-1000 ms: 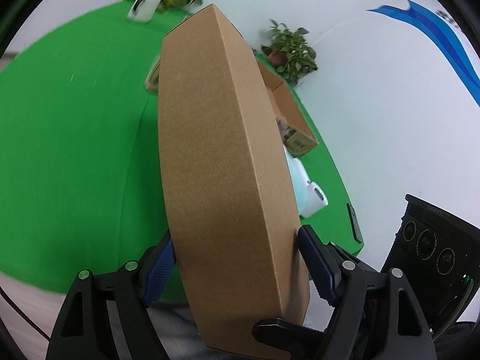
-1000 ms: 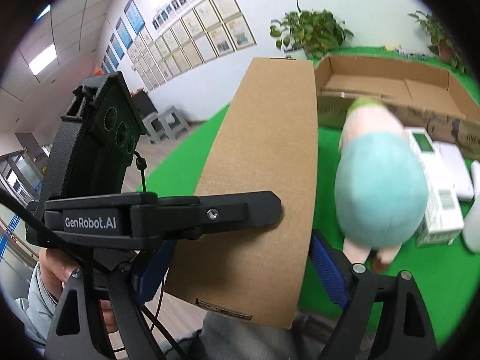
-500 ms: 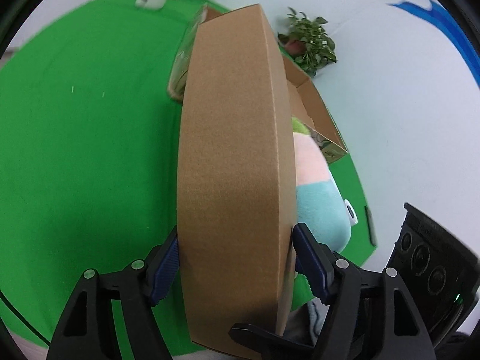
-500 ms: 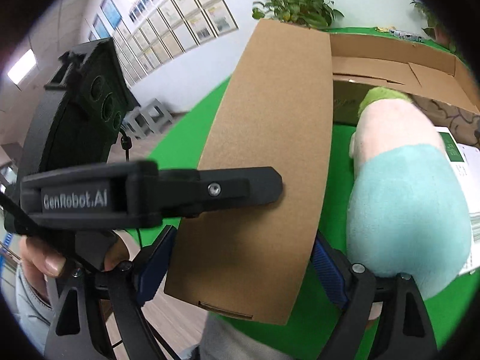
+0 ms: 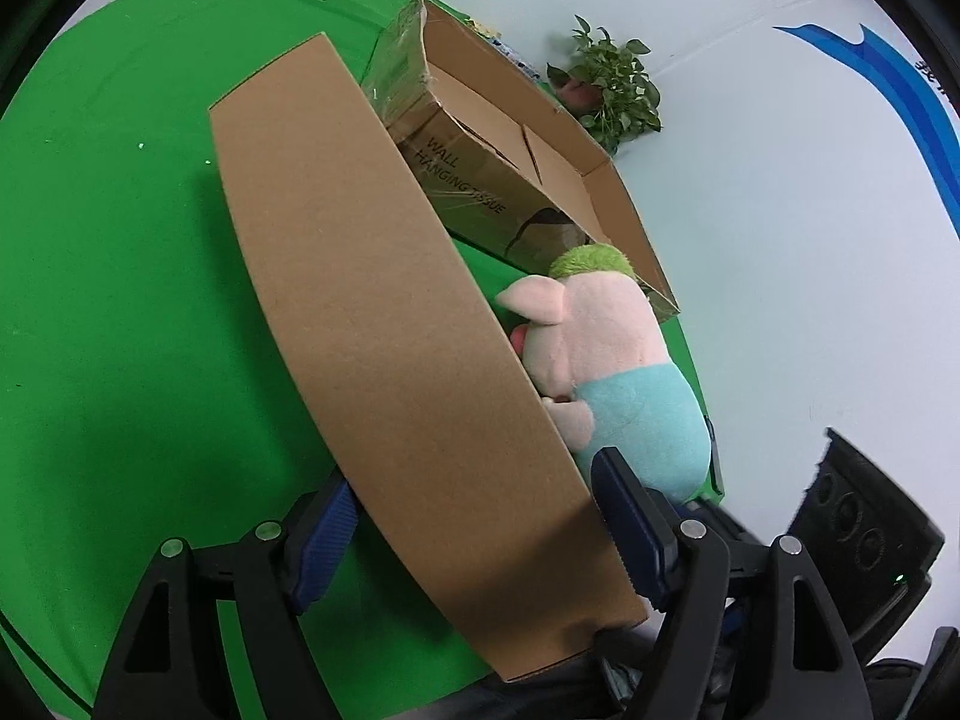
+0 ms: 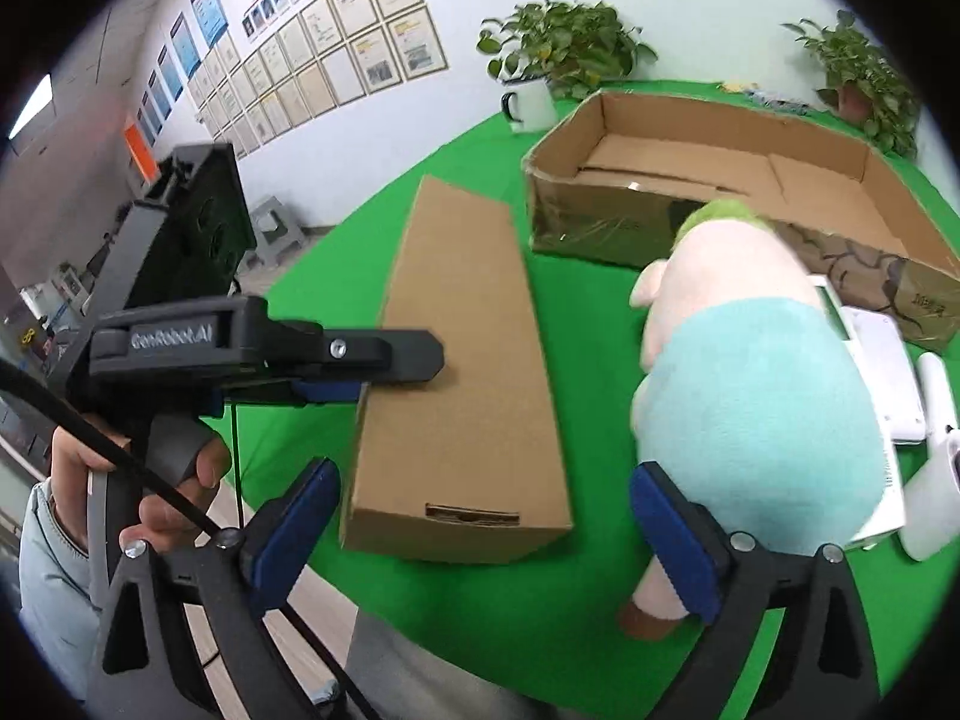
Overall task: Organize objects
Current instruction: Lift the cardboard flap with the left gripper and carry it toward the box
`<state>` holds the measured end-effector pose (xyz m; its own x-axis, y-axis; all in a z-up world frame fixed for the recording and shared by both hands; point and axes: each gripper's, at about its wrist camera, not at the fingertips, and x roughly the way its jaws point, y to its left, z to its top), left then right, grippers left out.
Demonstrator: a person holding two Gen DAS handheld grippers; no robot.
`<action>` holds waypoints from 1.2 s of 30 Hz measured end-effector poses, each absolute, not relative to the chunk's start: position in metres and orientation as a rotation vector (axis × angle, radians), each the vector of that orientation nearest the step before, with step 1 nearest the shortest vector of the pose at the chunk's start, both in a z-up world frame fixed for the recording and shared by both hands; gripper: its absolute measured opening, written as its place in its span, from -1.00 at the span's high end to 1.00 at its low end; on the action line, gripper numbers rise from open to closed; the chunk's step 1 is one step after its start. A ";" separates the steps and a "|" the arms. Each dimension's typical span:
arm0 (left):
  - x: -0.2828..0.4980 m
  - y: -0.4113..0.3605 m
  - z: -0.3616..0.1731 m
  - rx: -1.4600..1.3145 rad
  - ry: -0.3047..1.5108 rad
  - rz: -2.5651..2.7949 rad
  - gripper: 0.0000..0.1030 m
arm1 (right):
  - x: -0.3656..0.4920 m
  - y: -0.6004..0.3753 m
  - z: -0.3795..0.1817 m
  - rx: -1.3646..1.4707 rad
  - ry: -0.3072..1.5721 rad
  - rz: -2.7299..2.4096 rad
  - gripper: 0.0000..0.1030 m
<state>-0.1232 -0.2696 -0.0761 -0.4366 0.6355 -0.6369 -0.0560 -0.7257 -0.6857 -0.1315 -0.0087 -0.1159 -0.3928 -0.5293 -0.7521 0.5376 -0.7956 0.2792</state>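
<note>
The closed cardboard box (image 6: 462, 372) lies flat on the green surface (image 6: 540, 618), just in front of the open cardboard tray (image 6: 720, 180). The left hand-held gripper (image 5: 474, 534) clamps it across its width, blue pads on both long sides. Only the right wrist view shows the right hand-held gripper (image 6: 480, 534) spread wide and apart from the box's near end, and the box's end flap. The plush pig (image 6: 750, 396) stands just right of the box; that view also shows white packages (image 6: 888, 384) beyond the pig and a white mug (image 6: 531, 105) behind the tray. The left wrist view alone reads "WALL HANGING TISSUE" on the tray's side (image 5: 468, 180) and shows the pig's snout (image 5: 528, 306) against the box.
</note>
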 end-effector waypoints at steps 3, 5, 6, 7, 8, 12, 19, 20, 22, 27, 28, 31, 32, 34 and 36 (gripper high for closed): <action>-0.113 -0.276 -0.087 -1.363 -0.836 2.208 -0.42 | -0.159 -0.028 -0.120 1.242 0.010 -2.098 -0.87; -0.113 -0.261 -0.091 -1.383 -0.836 2.229 -0.36 | -0.162 -0.039 -0.122 1.228 0.070 -2.104 -0.71; -0.111 -0.260 -0.096 -1.374 -0.842 2.235 -0.34 | -0.163 -0.040 -0.124 1.227 0.071 -2.106 -0.69; -0.106 -0.263 -0.101 -1.362 -0.851 2.243 -0.33 | -0.163 -0.041 -0.124 1.225 0.069 -2.110 -0.69; -0.104 -0.263 -0.101 -1.354 -0.855 2.251 -0.32 | -0.162 -0.041 -0.124 1.221 0.069 -2.107 -0.68; -0.095 -0.263 -0.094 -1.309 -0.855 2.280 -0.32 | -0.165 -0.045 -0.115 1.181 0.068 -2.125 -0.67; -0.092 -0.250 -0.004 -1.101 -0.686 2.422 -0.30 | -0.184 -0.043 -0.050 0.964 0.023 -2.240 -0.67; -0.097 -0.245 0.011 -1.075 -0.645 2.435 -0.30 | -0.189 -0.041 -0.039 0.935 0.015 -2.260 -0.67; -0.113 -0.233 0.044 -1.021 -0.572 2.449 -0.30 | -0.206 -0.038 -0.018 0.880 0.001 -2.300 -0.67; -0.182 -0.201 0.100 -0.963 -0.478 2.430 -0.30 | -0.267 -0.027 0.028 0.815 -0.032 -2.383 -0.67; -0.194 -0.200 0.107 -0.965 -0.472 2.424 -0.30 | -0.273 -0.025 0.032 0.819 -0.039 -2.388 -0.67; -0.243 -0.189 0.123 -0.994 -0.475 2.402 -0.31 | -0.316 -0.022 0.047 0.867 -0.068 -2.396 -0.67; -0.254 -0.191 0.127 -1.004 -0.476 2.395 -0.31 | -0.315 -0.015 0.049 0.879 -0.068 -2.397 -0.67; -0.282 -0.192 0.133 -1.027 -0.478 2.375 -0.31 | -0.339 -0.013 0.049 0.917 -0.072 -2.395 -0.67; -0.310 -0.191 0.135 -1.051 -0.481 2.352 -0.31 | -0.356 -0.009 0.039 0.948 -0.082 -2.394 -0.67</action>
